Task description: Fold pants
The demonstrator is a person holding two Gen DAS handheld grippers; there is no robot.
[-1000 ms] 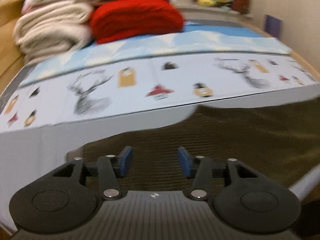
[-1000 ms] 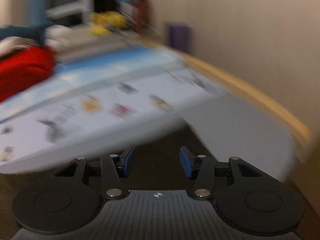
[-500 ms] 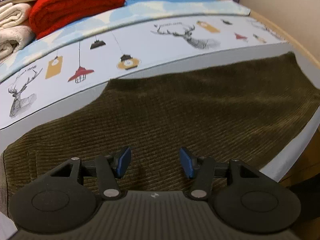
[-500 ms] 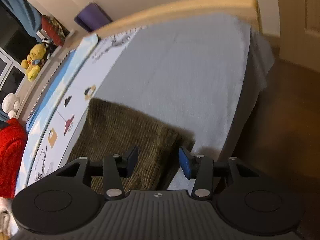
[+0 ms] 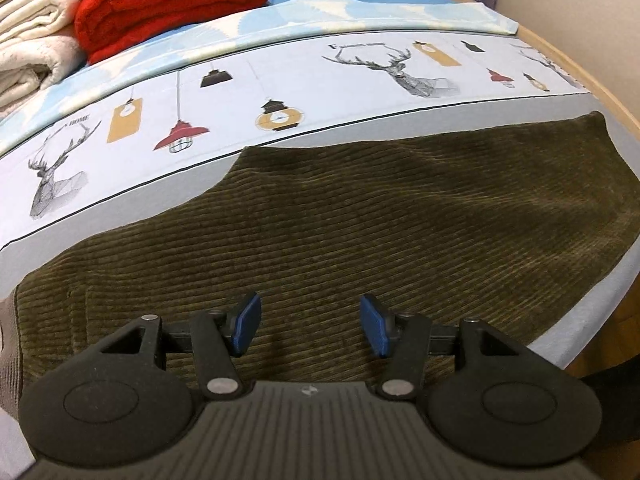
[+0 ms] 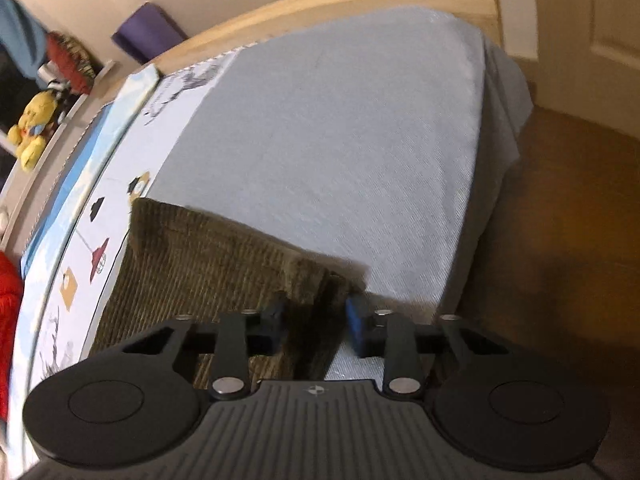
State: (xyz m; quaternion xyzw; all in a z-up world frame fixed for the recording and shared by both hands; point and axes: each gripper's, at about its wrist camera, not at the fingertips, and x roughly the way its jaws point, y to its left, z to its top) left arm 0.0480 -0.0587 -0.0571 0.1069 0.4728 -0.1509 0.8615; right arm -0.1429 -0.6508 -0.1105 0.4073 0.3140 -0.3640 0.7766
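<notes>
The bed (image 5: 592, 312), in a grey sheet, is carrying a printed cover (image 5: 320, 92). Olive corduroy pants (image 5: 360, 232) are lying flat along the near edge. Folded red (image 5: 168, 0) and cream blankets (image 5: 32, 40) are stacked, apparently at the far corner.

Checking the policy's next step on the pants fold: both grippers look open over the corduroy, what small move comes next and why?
Probably ease the right gripper forward and close on the near corner of the pants. Its open jaws already bracket that raised edge on the grey sheet, while the left gripper hangs open above flat fabric with no edge between its fingers.
</notes>
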